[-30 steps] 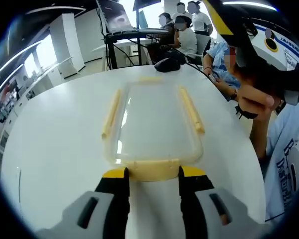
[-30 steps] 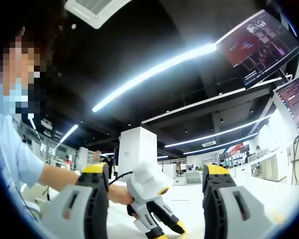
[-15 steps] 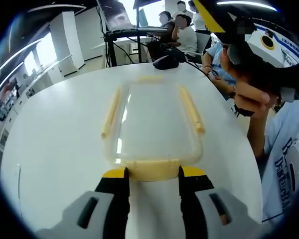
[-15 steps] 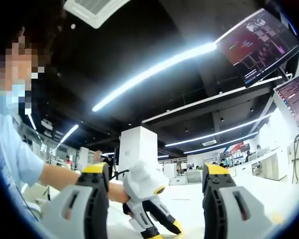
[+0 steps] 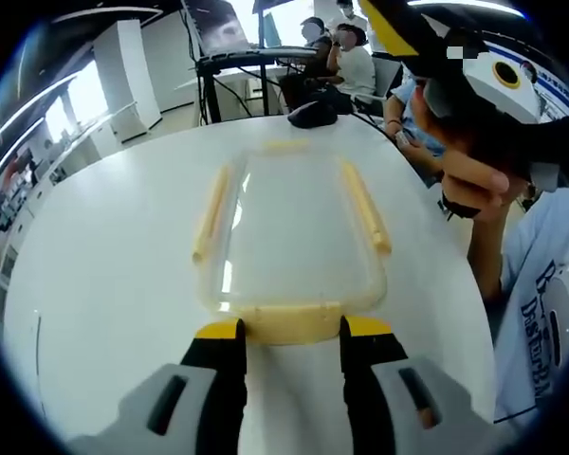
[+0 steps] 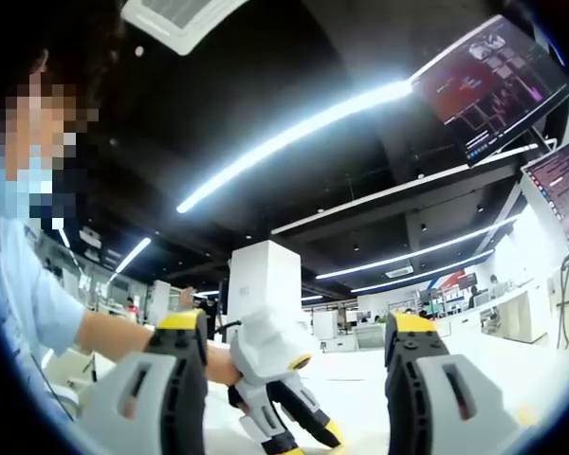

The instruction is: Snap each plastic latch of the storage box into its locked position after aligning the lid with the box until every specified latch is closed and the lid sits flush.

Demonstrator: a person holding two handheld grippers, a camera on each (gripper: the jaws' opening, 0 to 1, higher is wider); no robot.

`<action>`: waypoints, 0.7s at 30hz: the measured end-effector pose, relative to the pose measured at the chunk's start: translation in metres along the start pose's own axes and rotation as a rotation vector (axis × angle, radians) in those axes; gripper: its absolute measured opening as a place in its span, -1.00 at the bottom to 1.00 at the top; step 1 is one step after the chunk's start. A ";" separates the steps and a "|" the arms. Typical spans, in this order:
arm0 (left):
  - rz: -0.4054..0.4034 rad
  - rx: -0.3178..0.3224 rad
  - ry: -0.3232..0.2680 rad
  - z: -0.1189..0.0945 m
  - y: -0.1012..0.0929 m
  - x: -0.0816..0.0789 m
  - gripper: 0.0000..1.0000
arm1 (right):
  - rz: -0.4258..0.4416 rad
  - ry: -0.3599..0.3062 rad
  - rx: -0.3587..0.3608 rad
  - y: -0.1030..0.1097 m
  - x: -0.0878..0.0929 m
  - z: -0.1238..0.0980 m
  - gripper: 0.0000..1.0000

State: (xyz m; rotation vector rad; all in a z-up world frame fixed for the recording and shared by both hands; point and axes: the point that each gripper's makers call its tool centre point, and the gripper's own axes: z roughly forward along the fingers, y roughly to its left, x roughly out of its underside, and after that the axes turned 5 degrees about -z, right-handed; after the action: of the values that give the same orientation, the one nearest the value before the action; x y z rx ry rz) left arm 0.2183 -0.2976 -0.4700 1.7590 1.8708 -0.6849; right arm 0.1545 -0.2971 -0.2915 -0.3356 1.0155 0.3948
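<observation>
A clear storage box (image 5: 294, 227) with its lid on lies on the round white table (image 5: 104, 265). Pale yellow latches run along its left side (image 5: 211, 213), right side (image 5: 365, 207), far end (image 5: 286, 147) and near end (image 5: 284, 322). My left gripper (image 5: 289, 330) is open, its yellow-tipped jaws on either side of the near latch. My right gripper (image 6: 296, 320) is open and empty, raised and pointing at the ceiling. It appears in the left gripper view (image 5: 493, 66) at the upper right, held by a hand. The left gripper (image 6: 275, 389) is low between the right jaws.
A black rounded object (image 5: 313, 114) sits at the table's far edge. Several people sit beyond it near a keyboard stand (image 5: 237, 66). The person's hand (image 5: 479, 180) and light blue shirt (image 5: 541, 303) are at the table's right edge. Monitors (image 6: 493, 85) hang overhead.
The left gripper and the box have stayed put. The raised right gripper has shifted slightly, so the left gripper sits a little lower in its view.
</observation>
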 end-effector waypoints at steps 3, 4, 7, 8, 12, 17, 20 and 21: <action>-0.001 0.001 0.004 0.000 -0.001 0.001 -0.24 | -0.001 -0.002 0.001 0.000 -0.001 -0.001 0.53; 0.000 0.001 0.004 -0.001 -0.002 0.002 -0.24 | 0.000 -0.004 0.001 0.000 -0.001 -0.001 0.53; 0.000 0.001 0.008 -0.002 -0.004 0.003 -0.24 | -0.001 -0.003 0.001 0.000 -0.001 -0.001 0.52; 0.001 0.002 0.010 -0.002 -0.004 0.004 -0.24 | -0.002 -0.002 0.000 0.000 -0.001 -0.001 0.52; -0.003 0.001 0.007 -0.003 -0.004 0.004 -0.24 | -0.001 0.006 -0.004 0.002 0.002 0.001 0.52; -0.007 0.004 0.006 -0.006 -0.007 0.006 -0.24 | -0.004 0.001 -0.008 0.003 -0.001 0.001 0.52; -0.009 0.000 0.014 -0.008 -0.008 0.009 -0.24 | -0.002 0.007 -0.006 0.002 0.000 0.001 0.52; -0.008 -0.002 0.017 -0.008 -0.008 0.009 -0.24 | -0.003 0.007 -0.006 0.002 0.001 0.001 0.52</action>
State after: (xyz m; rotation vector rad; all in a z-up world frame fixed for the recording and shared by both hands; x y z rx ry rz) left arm 0.2095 -0.2854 -0.4695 1.7627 1.8898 -0.6727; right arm 0.1548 -0.2947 -0.2915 -0.3440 1.0211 0.3945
